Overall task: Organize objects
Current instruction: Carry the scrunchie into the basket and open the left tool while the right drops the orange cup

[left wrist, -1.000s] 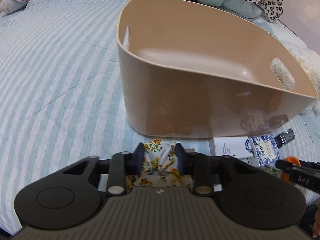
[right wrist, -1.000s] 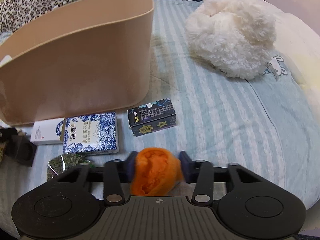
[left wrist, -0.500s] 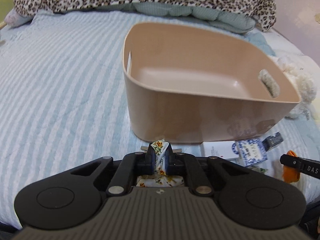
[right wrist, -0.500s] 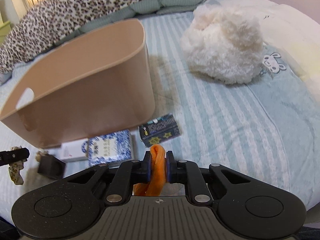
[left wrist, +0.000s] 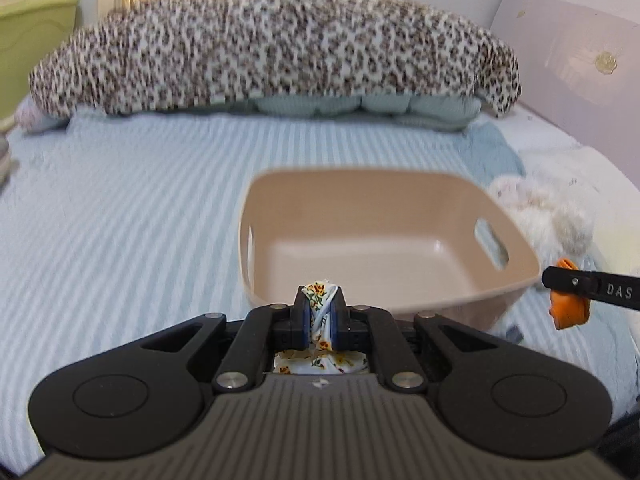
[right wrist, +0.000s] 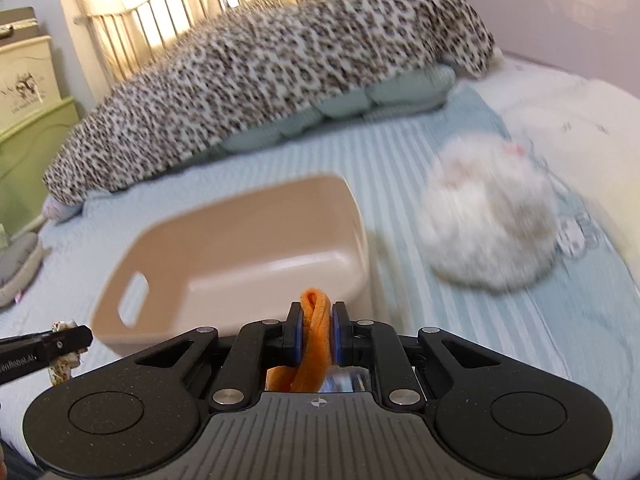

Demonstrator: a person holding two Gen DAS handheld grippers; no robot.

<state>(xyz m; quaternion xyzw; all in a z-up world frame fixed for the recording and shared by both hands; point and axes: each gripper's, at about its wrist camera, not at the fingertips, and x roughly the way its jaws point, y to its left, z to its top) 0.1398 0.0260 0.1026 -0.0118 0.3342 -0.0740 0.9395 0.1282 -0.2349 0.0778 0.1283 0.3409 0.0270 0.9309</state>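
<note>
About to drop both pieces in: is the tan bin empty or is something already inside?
Empty as far as visible: the tan bin shows only bare floor in both views; the floor just behind the near rim is hidden.

Colours here are pretty soft overall. The smooth plastic tub with cut-out handles (left wrist: 384, 240) is a plain peachy beige. The bed's quilted cover (left wrist: 120, 208) has pale blue and white stripes. The big rumpled blanket (left wrist: 272, 48) behind it is leopard print, brown and black spots on cream, with a plain sage-green cushion (left wrist: 360, 106) under it. The fluffy plush toy (right wrist: 492, 216) is off-white. The left tool (left wrist: 319, 312) is black with blue pads, pinching a white cloth with yellow and orange flowers (left wrist: 318, 304). The right tool (right wrist: 316, 336) matches, squeezing a solid orange fleecy cloth (right wrist: 316, 332).
</note>
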